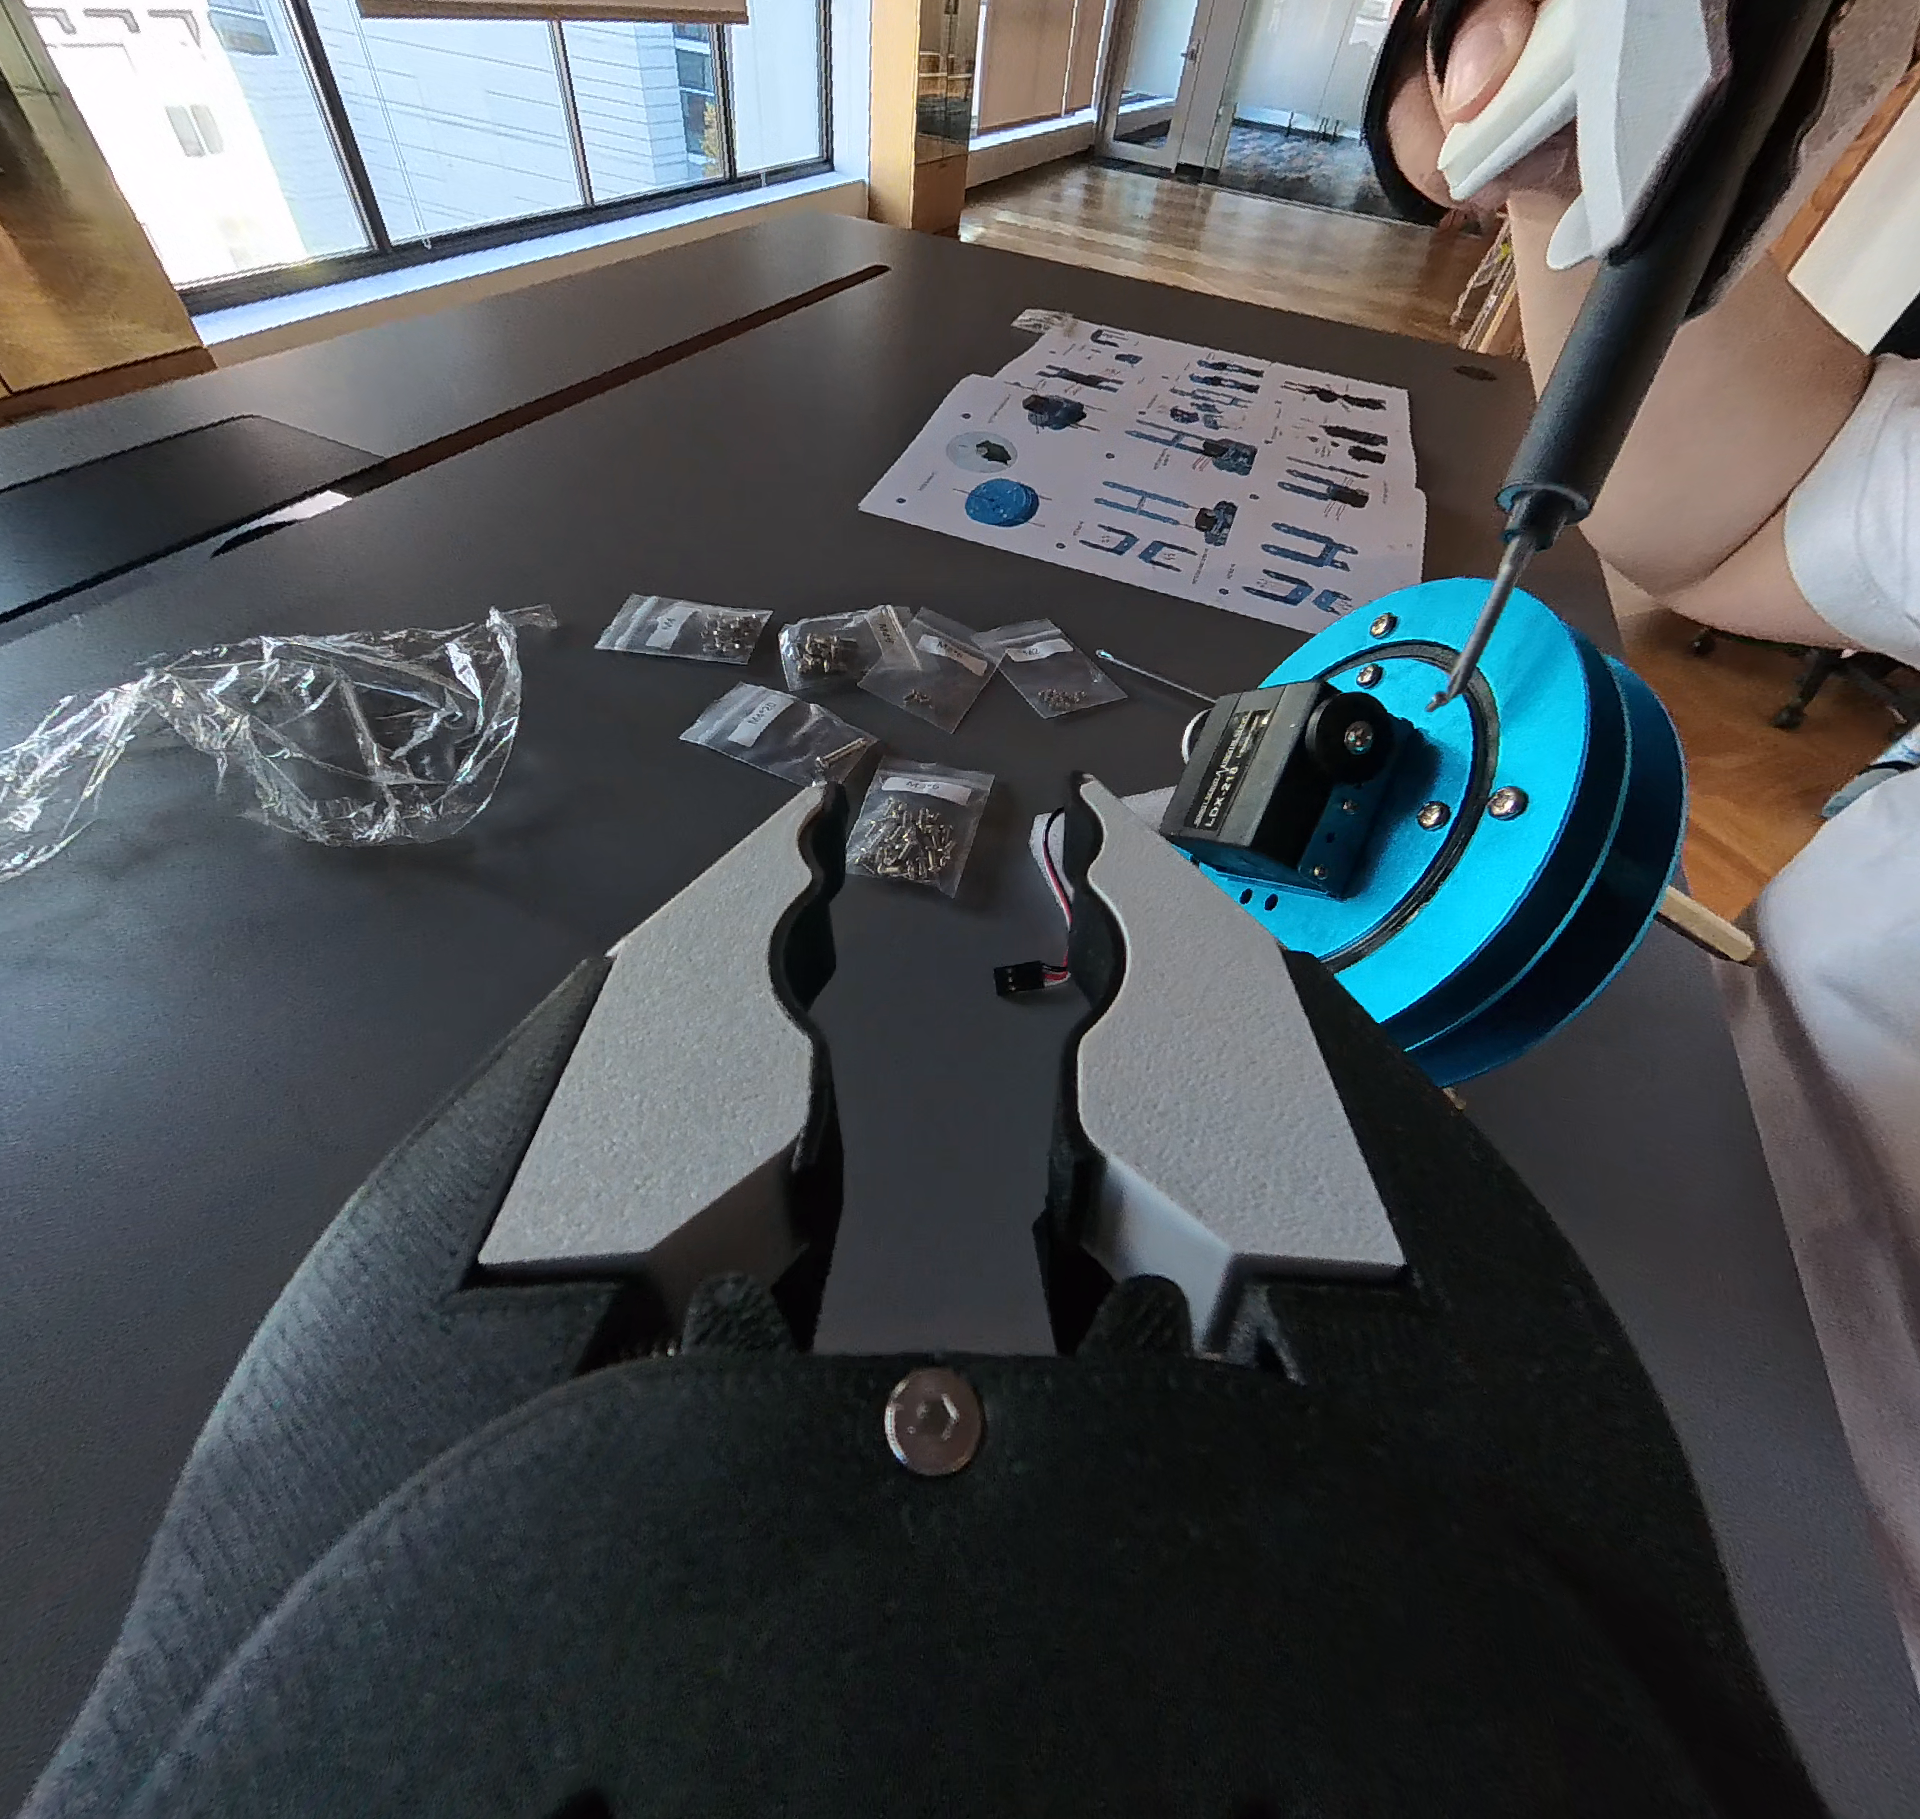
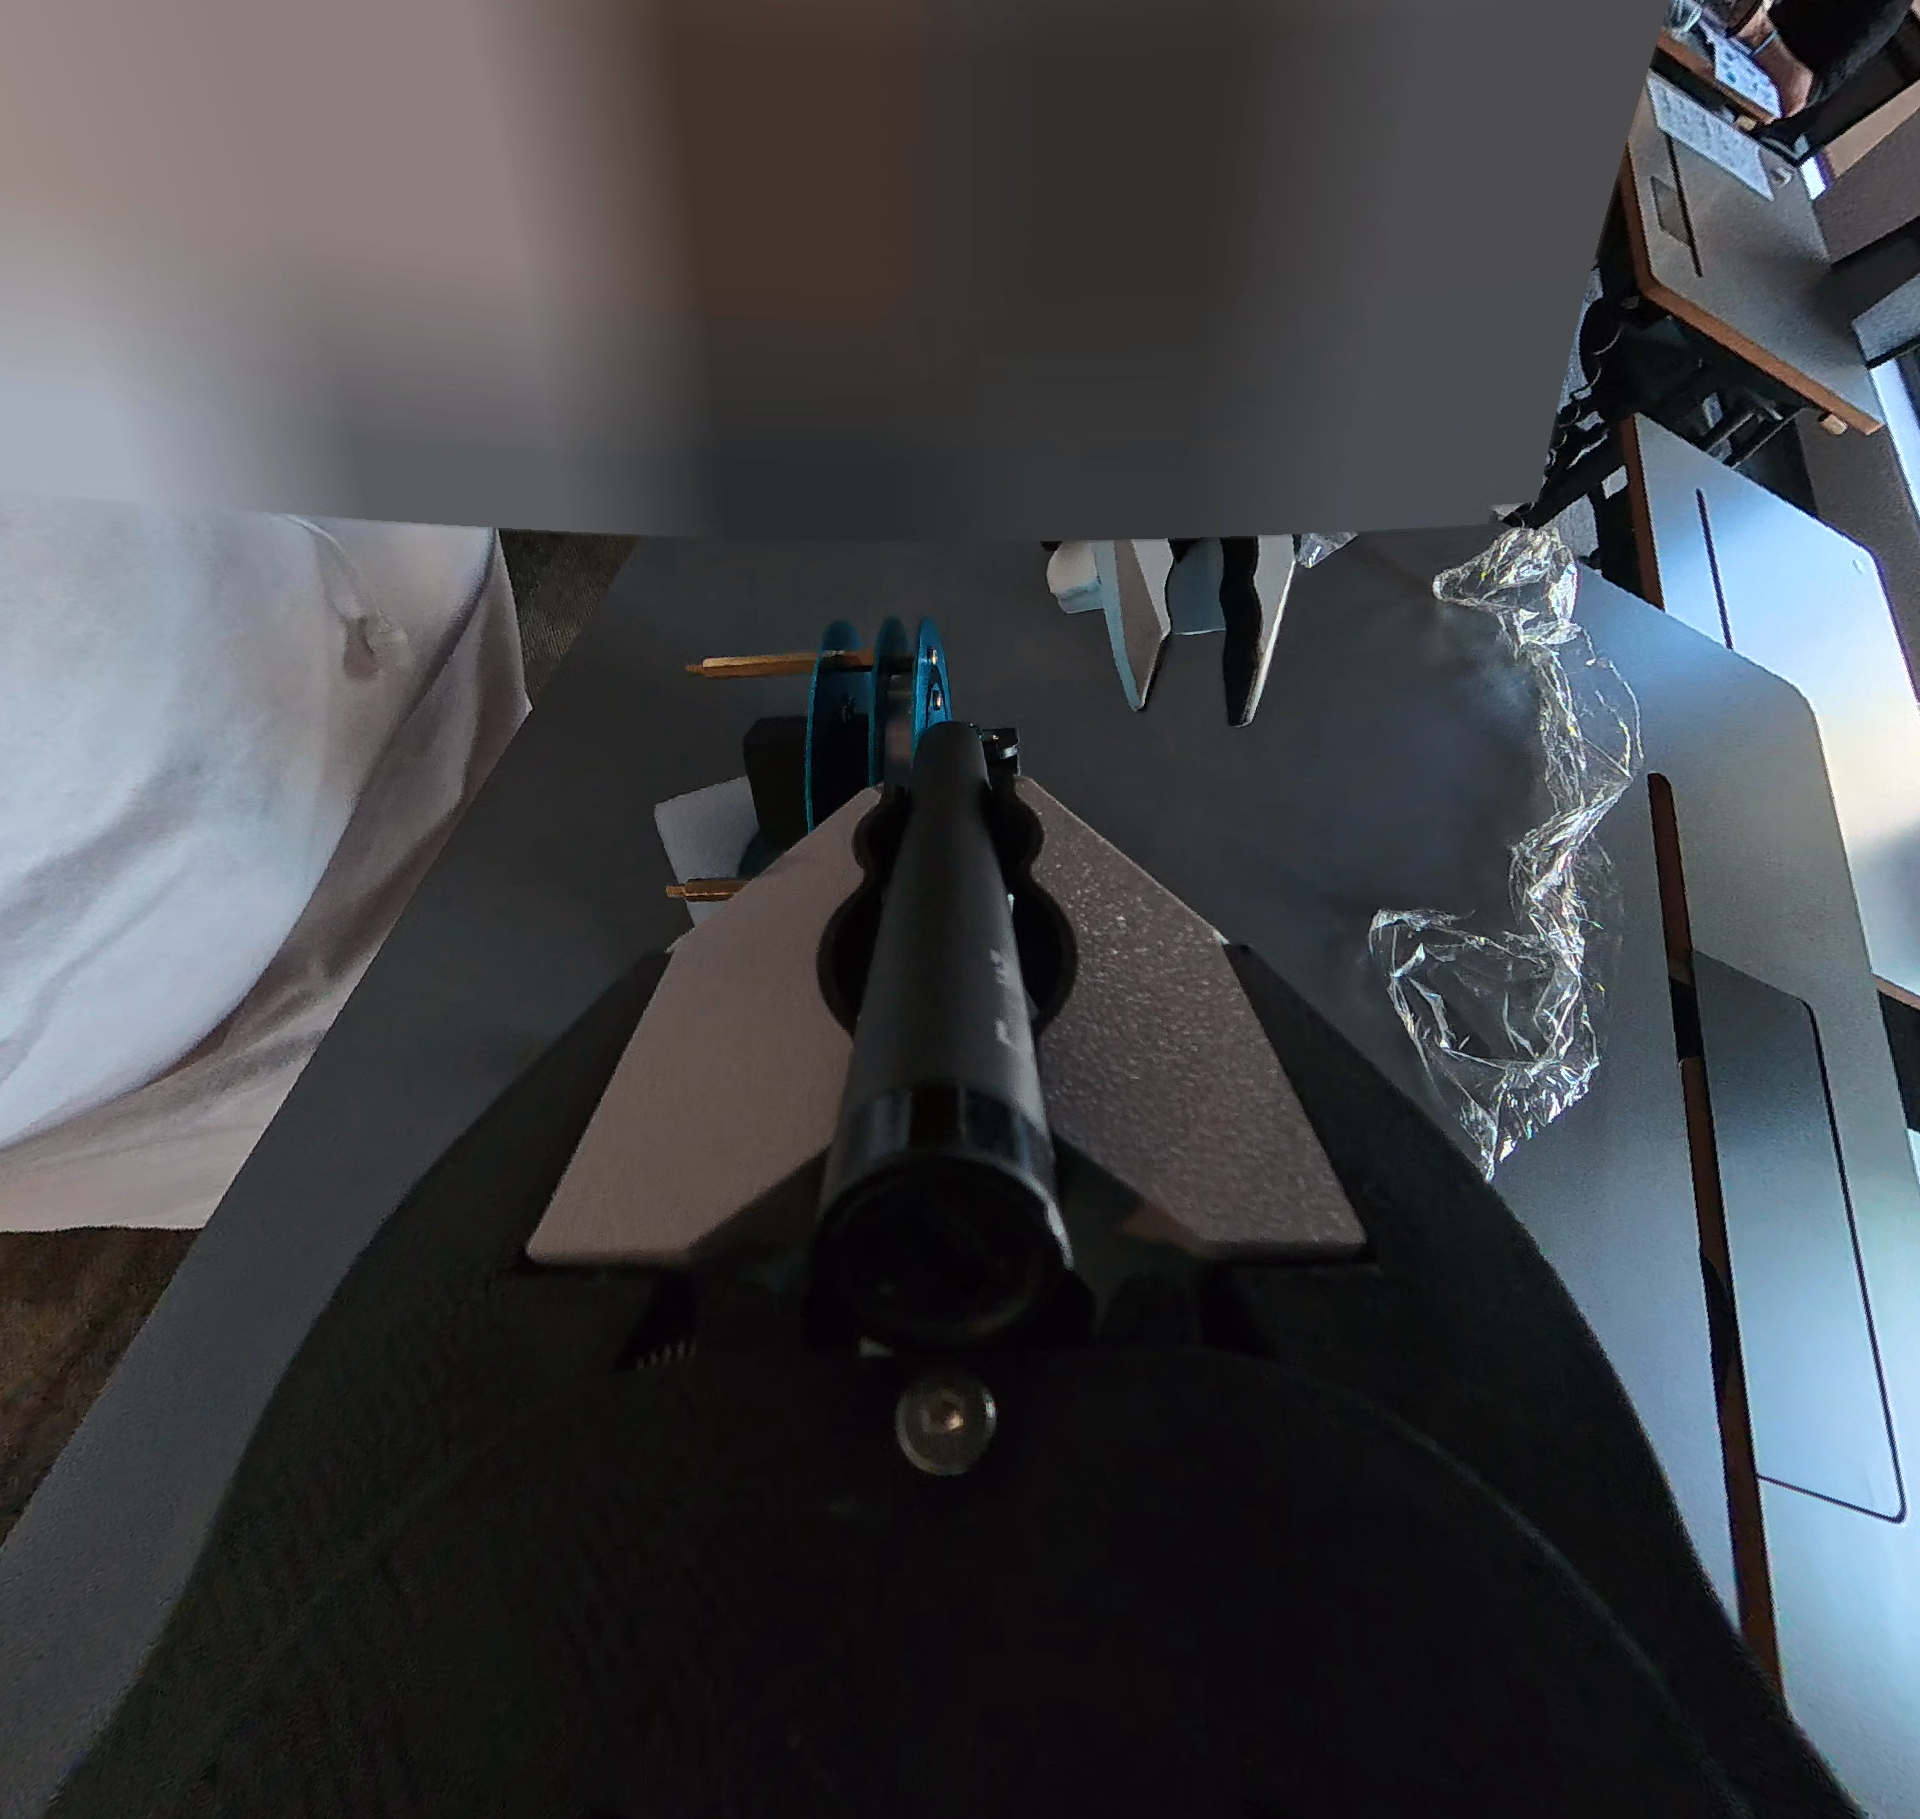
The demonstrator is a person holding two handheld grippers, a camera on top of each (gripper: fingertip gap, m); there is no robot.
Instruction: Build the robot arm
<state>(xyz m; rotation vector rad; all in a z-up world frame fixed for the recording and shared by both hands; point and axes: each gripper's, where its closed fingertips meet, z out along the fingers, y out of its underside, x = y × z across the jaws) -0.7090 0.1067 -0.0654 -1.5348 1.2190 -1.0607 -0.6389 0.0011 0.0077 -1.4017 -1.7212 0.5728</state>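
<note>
A blue round metal base [image 1: 1538, 896] stands tilted on its edge on the dark table [image 1: 520, 1042], with a black servo [image 1: 1262, 782] mounted on its face. My right gripper [image 2: 951, 803] is shut on a black screwdriver [image 2: 951, 948]. In the left wrist view the screwdriver [image 1: 1600, 367] comes down from the upper right and its tip rests at a hole on the blue face. The blue discs [image 2: 883, 689] and brass standoffs show edge-on ahead of it. My left gripper [image 1: 951, 834] is open and empty, just left of the base, over the servo's cable [image 1: 1039, 969].
Several small bags of screws [image 1: 914, 824] lie ahead of the left gripper. Crumpled clear plastic wrap [image 1: 312, 720] lies to the left and also shows in the right wrist view [image 2: 1507, 886]. Printed instruction sheets [image 1: 1164, 470] lie farther back. A person's arm and white clothing [image 1: 1849, 990] are at the right. The left gripper's tips are roughly 15 cm from the right gripper's.
</note>
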